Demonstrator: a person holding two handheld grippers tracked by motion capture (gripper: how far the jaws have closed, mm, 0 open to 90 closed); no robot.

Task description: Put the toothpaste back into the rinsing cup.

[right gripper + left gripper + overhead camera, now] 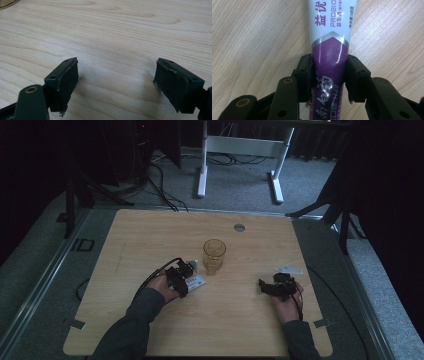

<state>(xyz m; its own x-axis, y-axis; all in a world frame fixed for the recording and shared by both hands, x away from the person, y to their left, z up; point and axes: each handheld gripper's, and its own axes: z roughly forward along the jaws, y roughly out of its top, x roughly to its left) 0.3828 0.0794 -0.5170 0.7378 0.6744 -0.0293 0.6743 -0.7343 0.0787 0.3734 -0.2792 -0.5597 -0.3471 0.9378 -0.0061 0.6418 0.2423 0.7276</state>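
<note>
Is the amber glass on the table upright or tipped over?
Upright. In the high view the amber glass stands on its base on the table, its round mouth facing up, beside the left gripper.

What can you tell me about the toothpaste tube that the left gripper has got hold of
The toothpaste tube is a soft, glossy plastic tube, white along its far part and purple nearer the gripper, with a silver chevron band between the two colours. Purple Chinese characters and the word PROBIO are printed on the white part, white characters on the purple. It lies flat on the wooden table, close to the amber glass. The left gripper has its pads pressed against both sides of the purple section.
</note>
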